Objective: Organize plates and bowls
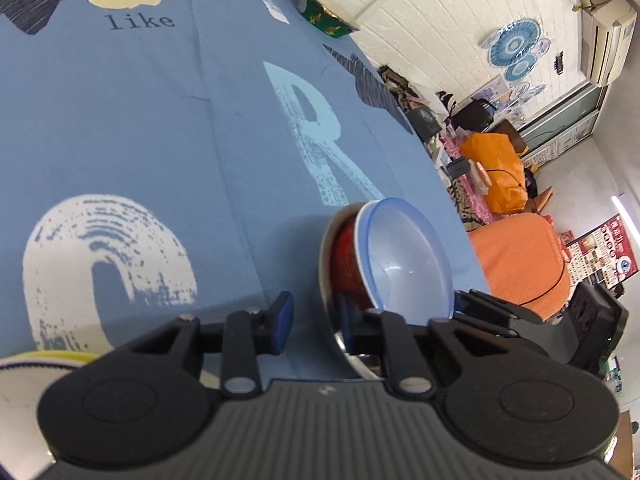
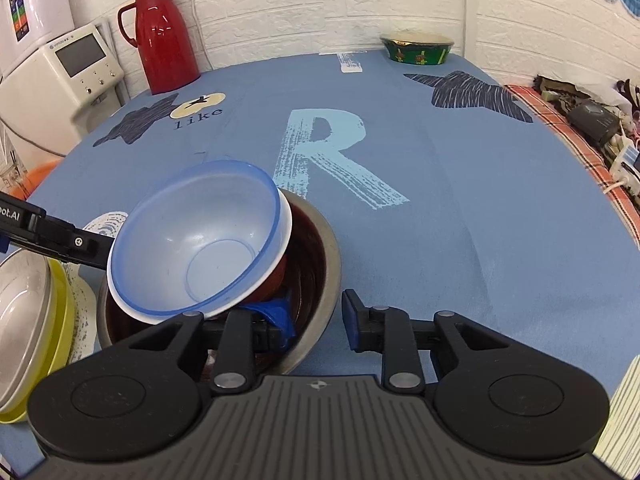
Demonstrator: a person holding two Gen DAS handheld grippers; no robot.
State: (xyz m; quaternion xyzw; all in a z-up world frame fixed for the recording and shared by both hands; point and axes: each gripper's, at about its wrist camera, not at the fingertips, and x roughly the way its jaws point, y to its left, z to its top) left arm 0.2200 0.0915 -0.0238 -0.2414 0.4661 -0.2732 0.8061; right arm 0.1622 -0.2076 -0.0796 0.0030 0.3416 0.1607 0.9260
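A steel bowl (image 2: 322, 240) sits on the blue tablecloth (image 2: 440, 184). Inside it a red bowl (image 1: 348, 260) with a white lining holds a translucent blue bowl (image 2: 200, 240), and both lean toward one side. My right gripper (image 2: 316, 316) is open, its left finger inside the steel bowl and its right finger outside the rim. On the opposite side my left gripper (image 1: 314, 320) is open too and straddles the steel rim (image 1: 325, 264) the same way. Each gripper shows in the other's view: the left gripper (image 2: 60, 236) and the right gripper (image 1: 540, 320).
A metal dish on a yellow plate (image 2: 28, 312) lies just left of the bowl stack. At the far edge stands a green patterned bowl (image 2: 418, 50). A red thermos (image 2: 160, 36) and a white appliance (image 2: 68, 68) are at the back left. Cluttered shelves and orange bags (image 1: 496, 168) lie beyond the table.
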